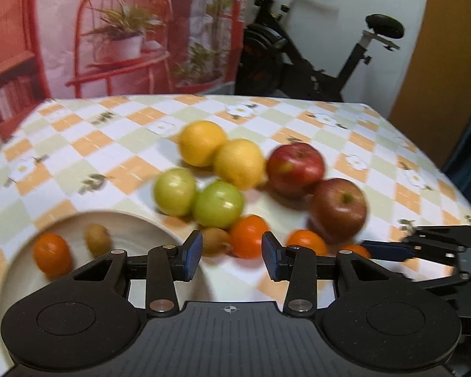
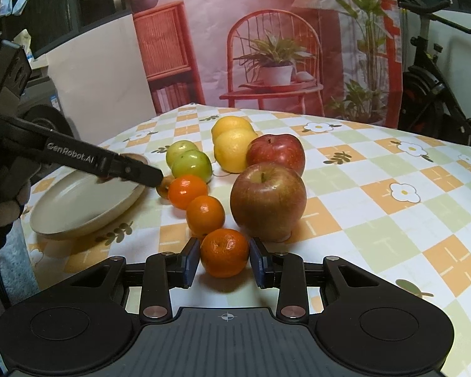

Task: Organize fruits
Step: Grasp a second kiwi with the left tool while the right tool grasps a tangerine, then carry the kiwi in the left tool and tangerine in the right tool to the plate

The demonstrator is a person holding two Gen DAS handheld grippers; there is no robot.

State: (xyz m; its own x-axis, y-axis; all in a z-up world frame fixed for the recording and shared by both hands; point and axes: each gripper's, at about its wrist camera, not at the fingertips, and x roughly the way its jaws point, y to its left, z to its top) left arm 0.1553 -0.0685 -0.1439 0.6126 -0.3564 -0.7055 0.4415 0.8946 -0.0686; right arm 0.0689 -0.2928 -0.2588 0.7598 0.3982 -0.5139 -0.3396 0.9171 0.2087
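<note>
My right gripper (image 2: pixel 225 260) is shut on a tangerine (image 2: pixel 224 253) at the near end of a row of three; its fingers (image 1: pixel 389 249) enter the left wrist view low on the right. My left gripper (image 1: pixel 232 256) is open beside the cream plate (image 1: pixel 132 229), with a small kiwi (image 1: pixel 215 241) and a tangerine (image 1: pixel 248 240) just beyond its pads, neither pressed. In the right wrist view its fingers (image 2: pixel 125 166) reach over the plate (image 2: pixel 88 207) to that kiwi (image 2: pixel 165 188). The plate holds a tangerine (image 1: pixel 51 257) and a kiwi (image 1: pixel 97 238).
On the checked tablecloth (image 2: pixel 376 172) lie two red apples (image 2: pixel 268 201) (image 2: pixel 276 154), two green fruits (image 2: pixel 196 163) and two yellow citrus (image 2: pixel 232 152). A printed backdrop and an exercise bike (image 1: pixel 298 56) stand behind the table. A hand (image 2: pixel 3 201) holds the left gripper.
</note>
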